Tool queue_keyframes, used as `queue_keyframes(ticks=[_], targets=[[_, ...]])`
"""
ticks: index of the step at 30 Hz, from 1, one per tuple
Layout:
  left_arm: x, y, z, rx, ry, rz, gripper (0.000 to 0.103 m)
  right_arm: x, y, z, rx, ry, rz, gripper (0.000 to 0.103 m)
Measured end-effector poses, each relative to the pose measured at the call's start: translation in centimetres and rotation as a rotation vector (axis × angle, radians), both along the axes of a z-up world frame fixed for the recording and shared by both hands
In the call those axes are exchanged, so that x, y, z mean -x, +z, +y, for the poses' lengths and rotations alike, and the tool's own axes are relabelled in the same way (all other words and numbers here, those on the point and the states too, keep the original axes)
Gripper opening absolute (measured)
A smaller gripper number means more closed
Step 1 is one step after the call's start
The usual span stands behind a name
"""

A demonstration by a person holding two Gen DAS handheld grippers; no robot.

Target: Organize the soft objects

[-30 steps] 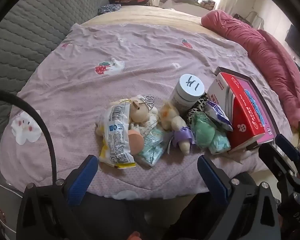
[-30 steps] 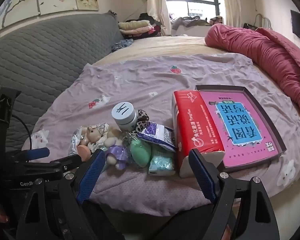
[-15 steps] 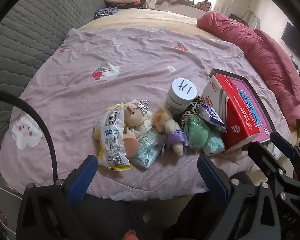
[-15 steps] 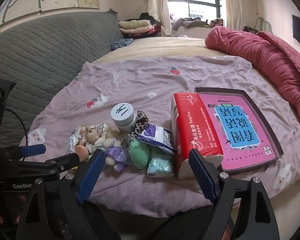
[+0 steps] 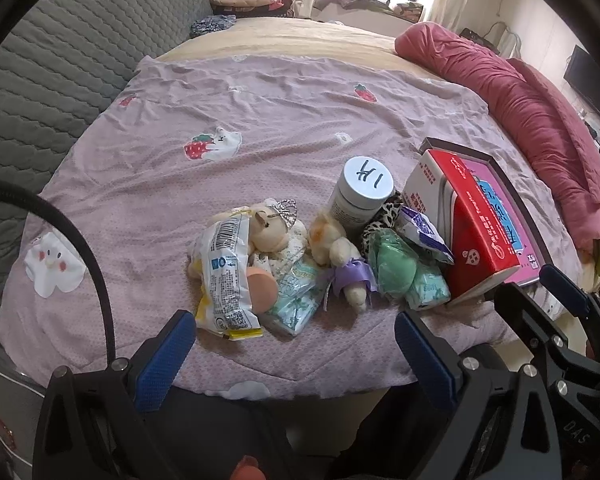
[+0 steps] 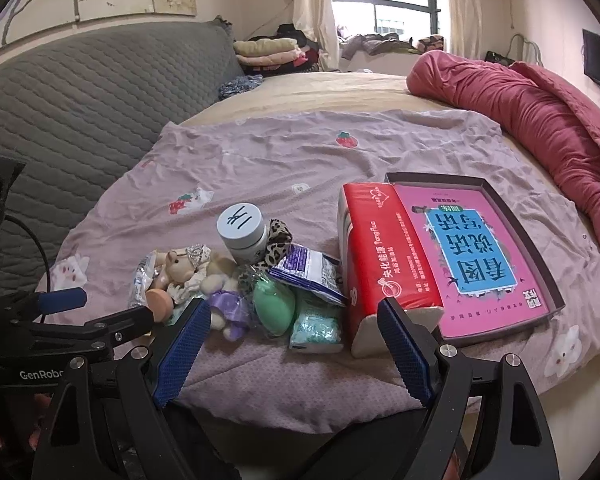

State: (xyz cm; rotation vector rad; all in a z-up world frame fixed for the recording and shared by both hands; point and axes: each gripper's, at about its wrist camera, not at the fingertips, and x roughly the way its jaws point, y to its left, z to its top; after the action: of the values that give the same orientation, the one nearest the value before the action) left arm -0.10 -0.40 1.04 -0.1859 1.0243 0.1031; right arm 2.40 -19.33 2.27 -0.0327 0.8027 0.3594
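The left gripper (image 5: 296, 354) is hovering at the near edge of the bed with its blue-padded fingers spread wide and nothing between them; the right gripper (image 6: 294, 346) is hanging likewise, released and empty, just short of the pile. The soft things are lying heaped on the near part of the lilac blanket (image 5: 260, 120); nearest the left gripper a white snack packet (image 5: 224, 276) is resting against a peach sponge (image 5: 262, 290) and a pale green tissue pack (image 5: 296, 300); beside them a small plush in a purple dress (image 5: 350, 276) is lying on its back, touching a green sponge (image 5: 392, 268) and a second tissue pack (image 5: 426, 290). Just behind, a crowned cream plush (image 5: 270, 228) is leaning on the packet, a purple sachet (image 5: 422, 232) is sitting on a leopard-print scrunchie (image 5: 384, 220), and a white-lidded jar (image 5: 360, 196) is standing upright. To the right a red tissue box (image 6: 380, 260) is lying half in a dark tray with a pink book (image 6: 476, 252); farther off a red quilt (image 6: 520, 108) is lying rolled along the bed, and a grey quilted headboard (image 6: 100, 96) is rising on the left.
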Motion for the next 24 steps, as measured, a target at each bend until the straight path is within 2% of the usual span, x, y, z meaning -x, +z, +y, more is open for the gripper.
queue_keyframes(ticks=[24], targets=[[0.3, 0.69, -0.06, -0.006, -0.005, -0.013, 0.101, 0.46, 0.53, 0.5, 0.007, 0.013, -0.018, 0.086]])
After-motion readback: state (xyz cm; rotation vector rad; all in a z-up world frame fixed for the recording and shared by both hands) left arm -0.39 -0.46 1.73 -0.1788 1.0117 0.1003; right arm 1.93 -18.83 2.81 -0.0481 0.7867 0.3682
